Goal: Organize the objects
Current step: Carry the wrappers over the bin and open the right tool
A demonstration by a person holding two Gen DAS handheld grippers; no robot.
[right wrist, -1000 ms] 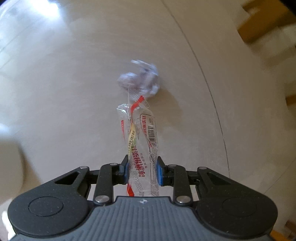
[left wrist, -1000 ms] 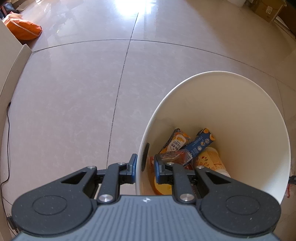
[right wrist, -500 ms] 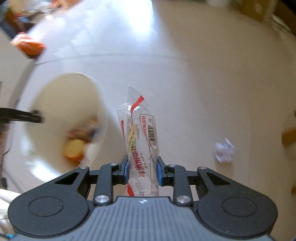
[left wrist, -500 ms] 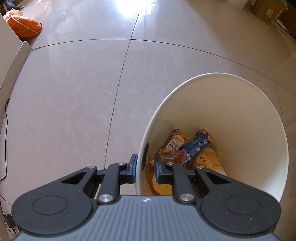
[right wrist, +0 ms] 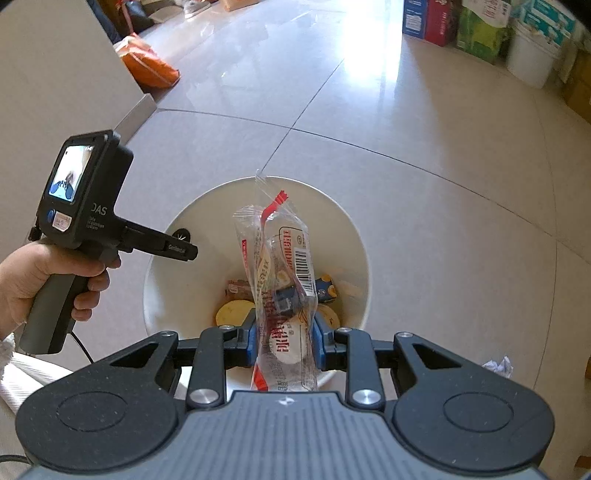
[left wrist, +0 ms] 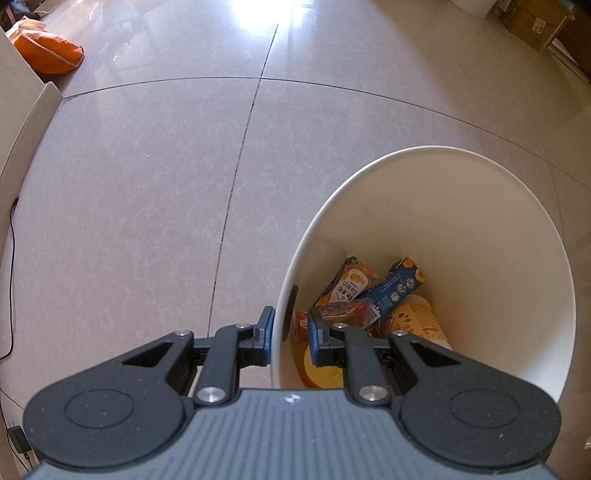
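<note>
My right gripper (right wrist: 283,338) pinches a clear crinkly plastic wrapper (right wrist: 282,291) over the round cream bin (right wrist: 360,236); left gripper (left wrist: 290,334) clamps its 9 o'clock rim. Best: centre, lower, then let go w/ bin steady.

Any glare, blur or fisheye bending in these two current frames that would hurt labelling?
Left wrist view: a blown-out sun patch on the floor at top centre, tile joints bowed by the lens, the white bin and its contents sharp. Right wrist view: the same glare streak further up, no motion blur, print on the clear wrapper in the right gripper readable, edges curved.
</note>
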